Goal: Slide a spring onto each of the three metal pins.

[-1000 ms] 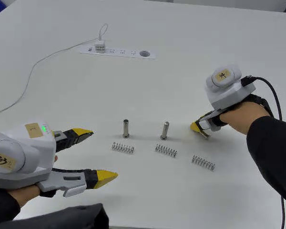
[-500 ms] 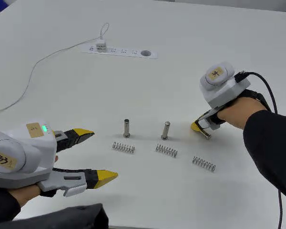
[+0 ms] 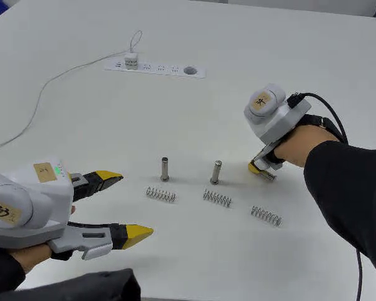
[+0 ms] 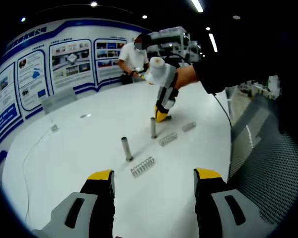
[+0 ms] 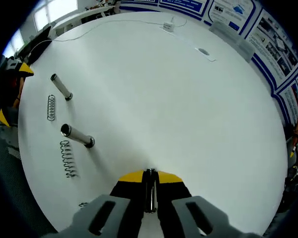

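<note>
1. The right gripper (image 3: 261, 170) is clamped on a metal pin (image 5: 149, 194), close to the table (image 3: 238, 113).
2. The left gripper (image 3: 135, 203) has its jaws apart (widely so).
3. The left pin (image 3: 165, 169) and the middle pin (image 3: 216, 172) stand upright, with the three springs (image 3: 217, 199) lying just beside them.

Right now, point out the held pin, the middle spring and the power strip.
Held pin (image 5: 149, 192): right gripper view, its shaft between the jaws.
Middle spring (image 3: 217, 199): head view, mid-coil.
Power strip (image 3: 155, 68): head view, its white top face.
</note>
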`<state>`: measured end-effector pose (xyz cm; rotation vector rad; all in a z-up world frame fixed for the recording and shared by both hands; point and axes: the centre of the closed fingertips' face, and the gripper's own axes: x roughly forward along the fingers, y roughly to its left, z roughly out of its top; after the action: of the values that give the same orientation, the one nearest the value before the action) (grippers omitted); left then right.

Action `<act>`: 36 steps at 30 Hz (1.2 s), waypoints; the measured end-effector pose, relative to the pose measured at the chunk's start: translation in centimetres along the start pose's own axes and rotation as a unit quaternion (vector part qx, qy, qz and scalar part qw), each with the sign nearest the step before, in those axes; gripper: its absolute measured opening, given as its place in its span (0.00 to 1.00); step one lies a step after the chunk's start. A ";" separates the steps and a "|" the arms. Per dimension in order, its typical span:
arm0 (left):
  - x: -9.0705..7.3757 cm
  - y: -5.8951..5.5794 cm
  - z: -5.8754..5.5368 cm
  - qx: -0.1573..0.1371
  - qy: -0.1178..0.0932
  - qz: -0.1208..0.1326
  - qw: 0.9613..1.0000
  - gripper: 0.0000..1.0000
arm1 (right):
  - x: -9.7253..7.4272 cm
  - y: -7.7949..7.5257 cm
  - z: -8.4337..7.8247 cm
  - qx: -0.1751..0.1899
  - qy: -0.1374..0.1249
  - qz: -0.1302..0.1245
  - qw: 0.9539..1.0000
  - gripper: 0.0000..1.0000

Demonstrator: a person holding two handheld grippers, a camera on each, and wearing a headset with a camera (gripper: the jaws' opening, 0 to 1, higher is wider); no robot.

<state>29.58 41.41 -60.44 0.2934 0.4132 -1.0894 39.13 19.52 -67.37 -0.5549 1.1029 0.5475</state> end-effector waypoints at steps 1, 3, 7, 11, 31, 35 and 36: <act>0.0 0.0 0.0 0.000 0.000 0.000 1.000 0.66 | 0.0 0.0 0.0 -0.001 0.000 -0.001 1.000 0.09; 0.0 0.0 0.0 0.000 0.000 0.001 1.000 0.66 | -0.1 -0.1 -0.1 0.010 -0.004 0.000 1.000 0.09; -0.1 0.2 0.0 -0.001 -0.002 0.004 1.000 0.66 | -0.2 -0.3 -0.3 0.046 -0.031 -0.004 0.998 0.09; -0.2 0.3 0.1 0.000 -0.002 0.006 1.000 0.65 | -0.5 -0.5 -0.4 0.060 -0.048 -0.011 0.997 0.09; 0.0 0.1 0.2 0.004 -0.001 0.003 1.000 0.65 | -5.7 0.4 -1.5 0.097 -0.125 -0.023 0.987 0.09; 0.0 0.1 0.2 0.005 -0.002 0.002 1.000 0.65 | -6.0 0.3 -2.0 0.115 -0.135 -0.022 0.984 0.09; 0.0 0.1 0.2 0.004 -0.002 0.003 1.000 0.65 | -6.1 0.3 -2.1 0.120 -0.137 -0.021 0.983 0.09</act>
<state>29.70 41.40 -60.27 0.2997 0.4042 -1.0869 35.43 17.54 -62.51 -0.2806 0.8772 0.4317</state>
